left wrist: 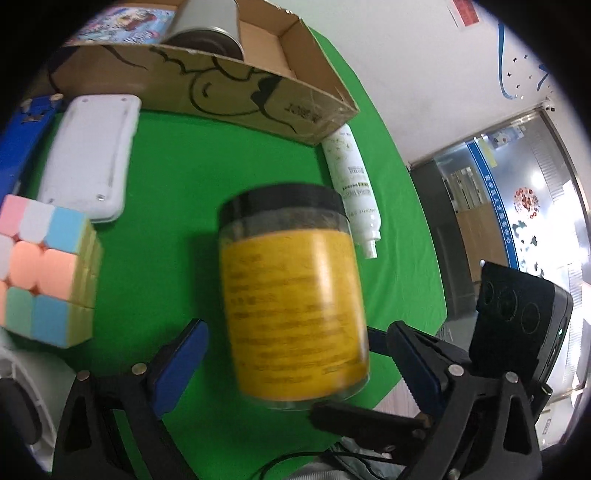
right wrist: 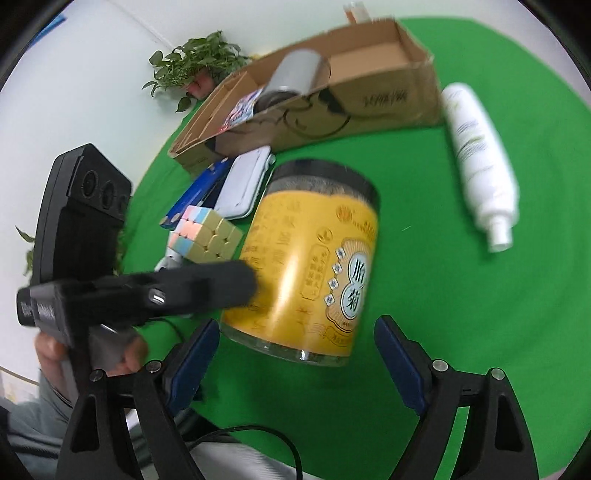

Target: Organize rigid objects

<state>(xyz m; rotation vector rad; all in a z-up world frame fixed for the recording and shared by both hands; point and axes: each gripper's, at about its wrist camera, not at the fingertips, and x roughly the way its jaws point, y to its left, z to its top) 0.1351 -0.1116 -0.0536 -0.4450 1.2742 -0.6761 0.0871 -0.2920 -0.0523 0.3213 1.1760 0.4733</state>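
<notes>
I am tidying hard things into the brown cardboard box (left wrist: 221,88) at the back of the green cloth table (left wrist: 184,258). Right now I am going for the clear plastic jar with the yellow label and black lid (left wrist: 295,295). It sits on the green cloth in the middle, in front of the box, and it looks tipped a bit, though the blur makes that hard to tell.

My left gripper (left wrist: 295,373) has its blue pads wide apart, one on each side of the bottom of the jar. The pads do not press on it as far as I can see. My right gripper (right wrist: 295,365) is wide too. The jar is just ahead of its pads, not squeezed between them, so it holds nothing.

A grey metal can (left wrist: 210,26) and a bright picture pack (left wrist: 125,18) are already inside the box. Still out on the cloth are a pastel puzzle cube (left wrist: 44,266), a flat white case (left wrist: 88,155), a blue stapler-like thing (left wrist: 22,136) and a white spray bottle (left wrist: 354,184) lying just beside the box corner.

So I think the step is grabbing the jar. Next I would need to slide one gripper further around it, close gently on its round sides, and lift it over the box wall. It is smooth and round, so it could slip or roll.
</notes>
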